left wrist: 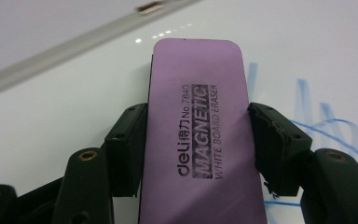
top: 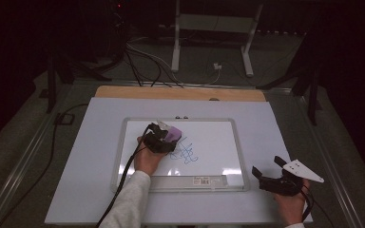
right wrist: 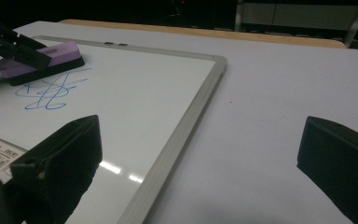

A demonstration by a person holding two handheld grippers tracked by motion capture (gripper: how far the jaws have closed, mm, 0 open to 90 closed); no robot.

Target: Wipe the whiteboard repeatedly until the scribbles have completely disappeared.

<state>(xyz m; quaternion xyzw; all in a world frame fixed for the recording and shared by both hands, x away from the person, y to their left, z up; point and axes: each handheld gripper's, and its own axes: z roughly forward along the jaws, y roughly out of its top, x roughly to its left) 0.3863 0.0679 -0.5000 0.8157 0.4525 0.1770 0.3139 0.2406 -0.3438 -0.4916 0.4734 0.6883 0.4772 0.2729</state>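
Observation:
A whiteboard with a grey frame lies on the white tabletop, with a blue scribble near its middle. My left gripper is shut on a purple magnetic whiteboard eraser, which rests on the board at the scribble's upper left edge. The left gripper view shows both pads pressed against the long sides of the eraser, with blue lines to its right. My right gripper rests open on the table beside the board's right lower corner. Nothing lies between its jaws, and past them are the eraser and the scribble.
A barcode label sits on the board's near edge. The white sheet covers a wooden table. Beyond the table are cables on the floor and a white stand. Dark stands flank the table.

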